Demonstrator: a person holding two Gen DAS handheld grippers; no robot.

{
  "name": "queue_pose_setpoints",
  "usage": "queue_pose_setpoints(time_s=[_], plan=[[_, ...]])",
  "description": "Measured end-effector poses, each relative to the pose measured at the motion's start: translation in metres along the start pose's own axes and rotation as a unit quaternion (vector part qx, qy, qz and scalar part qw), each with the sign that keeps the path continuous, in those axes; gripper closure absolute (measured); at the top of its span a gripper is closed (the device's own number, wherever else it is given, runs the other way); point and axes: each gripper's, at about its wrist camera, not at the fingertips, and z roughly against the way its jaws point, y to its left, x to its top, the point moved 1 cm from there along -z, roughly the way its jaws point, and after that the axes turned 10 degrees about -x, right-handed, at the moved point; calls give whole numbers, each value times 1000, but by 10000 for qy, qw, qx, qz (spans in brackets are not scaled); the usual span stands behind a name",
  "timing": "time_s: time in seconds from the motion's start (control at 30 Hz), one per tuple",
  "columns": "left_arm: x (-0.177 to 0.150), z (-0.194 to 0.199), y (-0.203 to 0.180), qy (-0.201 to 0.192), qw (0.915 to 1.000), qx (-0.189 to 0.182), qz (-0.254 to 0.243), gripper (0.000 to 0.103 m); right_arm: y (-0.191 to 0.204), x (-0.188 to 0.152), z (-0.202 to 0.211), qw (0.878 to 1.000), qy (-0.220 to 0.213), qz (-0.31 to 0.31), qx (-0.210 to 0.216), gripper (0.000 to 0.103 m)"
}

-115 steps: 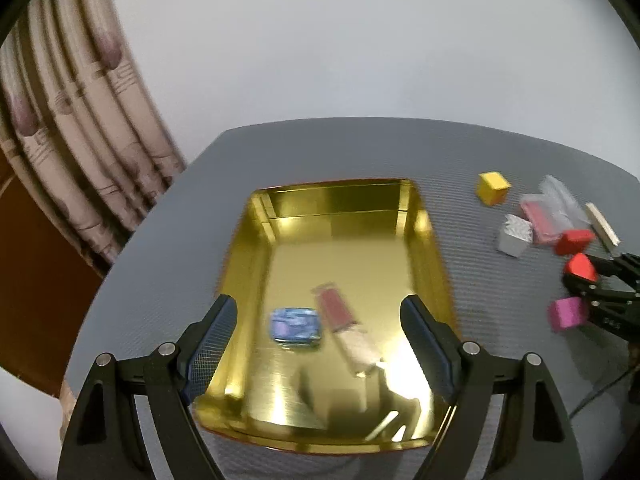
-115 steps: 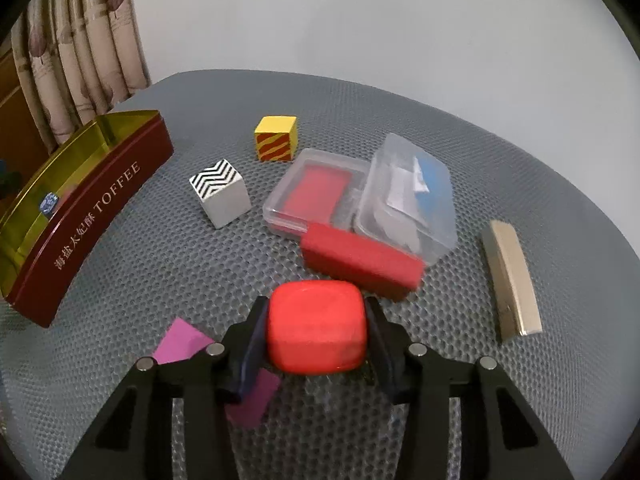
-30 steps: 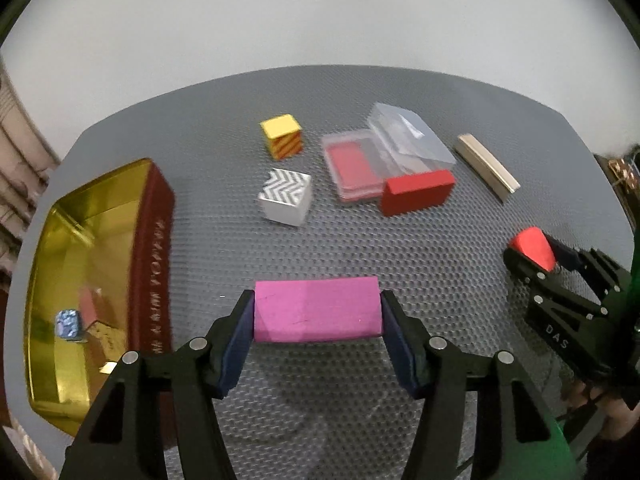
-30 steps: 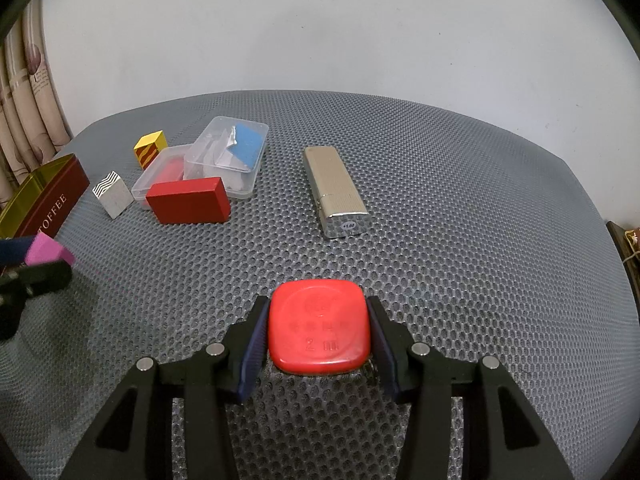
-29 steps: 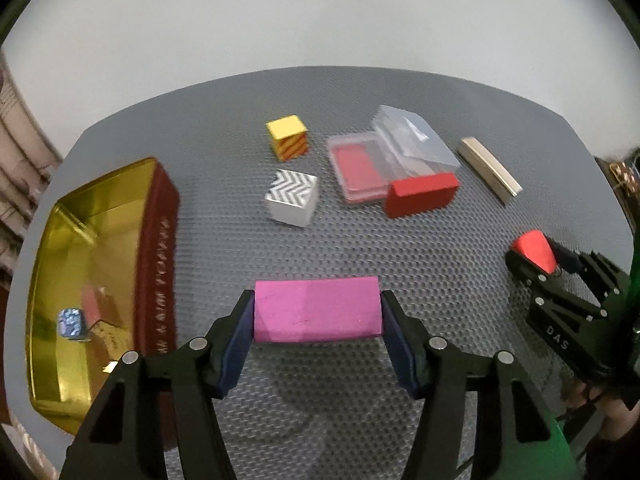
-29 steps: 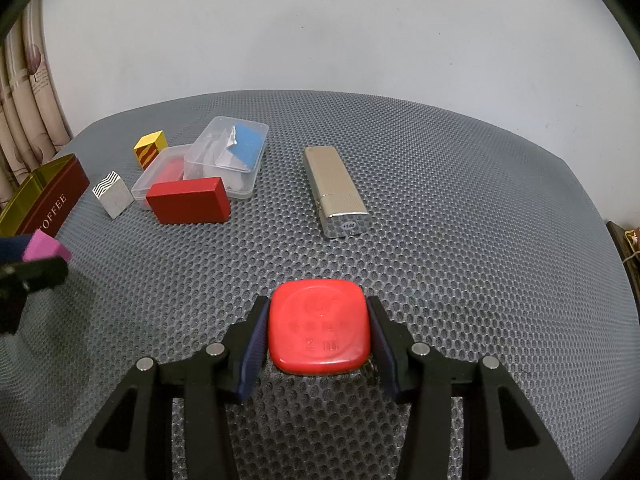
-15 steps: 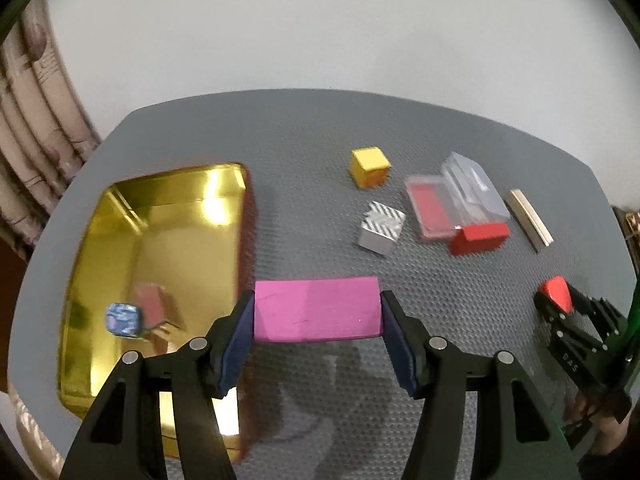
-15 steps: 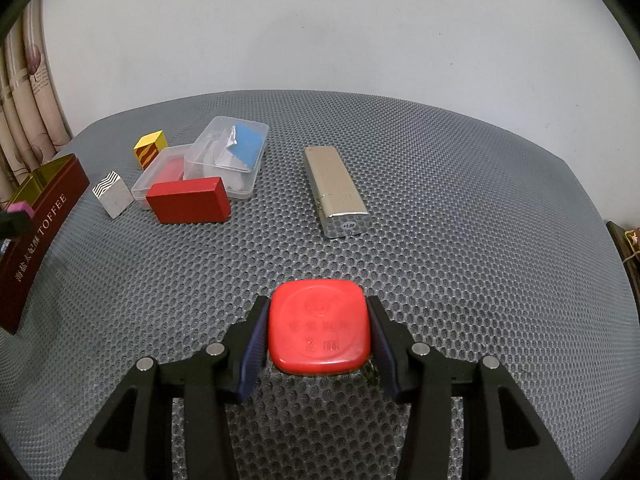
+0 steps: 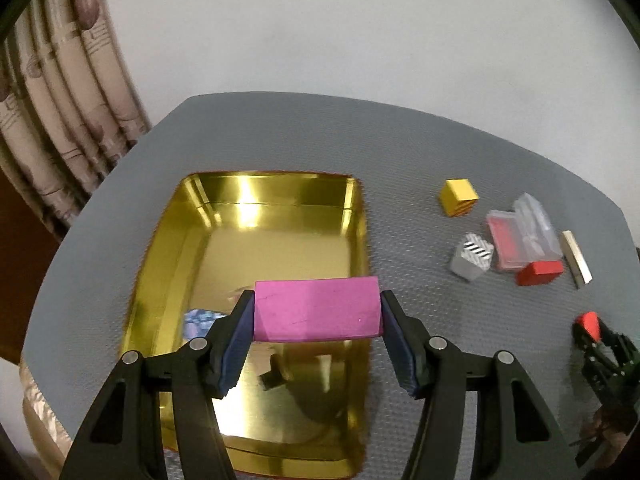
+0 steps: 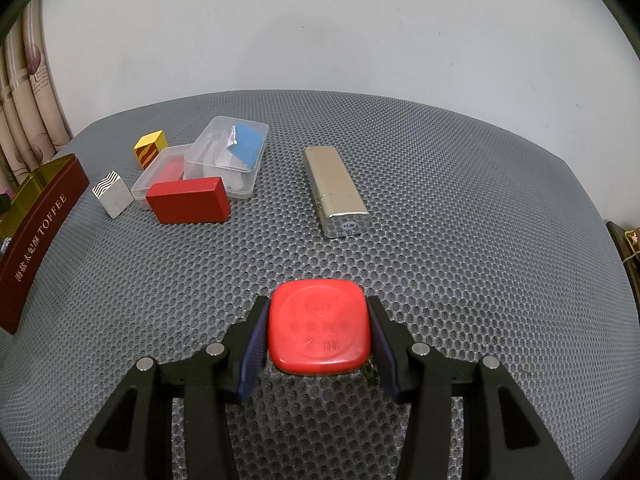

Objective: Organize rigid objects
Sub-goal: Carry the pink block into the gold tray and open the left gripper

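Note:
My left gripper [image 9: 317,312] is shut on a pink block [image 9: 316,307] and holds it above the gold toffee tin [image 9: 280,216], over its right half. A small blue shiny object [image 9: 198,320] lies in the tin. My right gripper [image 10: 318,336] is shut on a red rounded-square tape measure [image 10: 318,332] low over the grey mesh table [image 10: 460,280]; it also shows at the right edge of the left wrist view [image 9: 590,326].
On the table lie a yellow striped cube [image 10: 150,148], a white zigzag cube [image 10: 113,194], a red block [image 10: 188,200], two clear plastic boxes [image 10: 226,156] and a gold metal case [image 10: 335,190]. The tin's red side [image 10: 36,232] is at the left. Curtains [image 9: 60,120] hang behind.
My left gripper has carried the pink block left, from beside the tin to above it. The right gripper has stayed put with the tape measure.

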Motion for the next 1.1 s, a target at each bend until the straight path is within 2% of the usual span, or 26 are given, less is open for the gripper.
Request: queue_pose_setpoints(time_s=[0.23,0.43,0.87,1.1], plan=[[-9,-7,27,115,9996,230,148,47,0,0,0,10000,2,-6,-10,54],[-16,-14,36,241,9992,323,56,46,0,0,0,10000,3,-7,-12,54],[-23,-27,44,406,9987,297,64,46,0,-2,1,10000,5,-11,-35,54],[-23,-23,42,343,9991,224,-48,40,0,-2,1,9999,13,-49,-89,54]])
